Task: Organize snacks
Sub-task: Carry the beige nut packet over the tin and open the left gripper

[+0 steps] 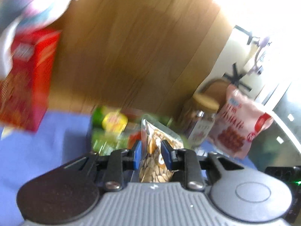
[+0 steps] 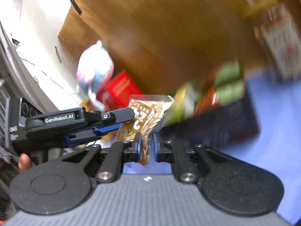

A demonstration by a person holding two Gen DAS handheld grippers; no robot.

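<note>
Here both grippers pinch one seed bag (image 2: 145,116), the left gripper (image 1: 151,150) clamped on one edge and the right gripper (image 2: 146,143) on the other, so the bag hangs upright between them, just short of the dark tray (image 2: 216,120) of green packs, above the blue surface (image 2: 263,150).

Support surface was covered by a blue cloth (image 1: 33,150). Backed by a wood panel (image 1: 131,47). Standing on the cloth: red box (image 1: 28,79) at left; green snack packs (image 1: 107,131) at centre, blurred; clear jar with tan lid (image 1: 201,120) and pink snack bag (image 1: 239,126) at right, bag just beside jar. Contact between them not resolvable
</note>
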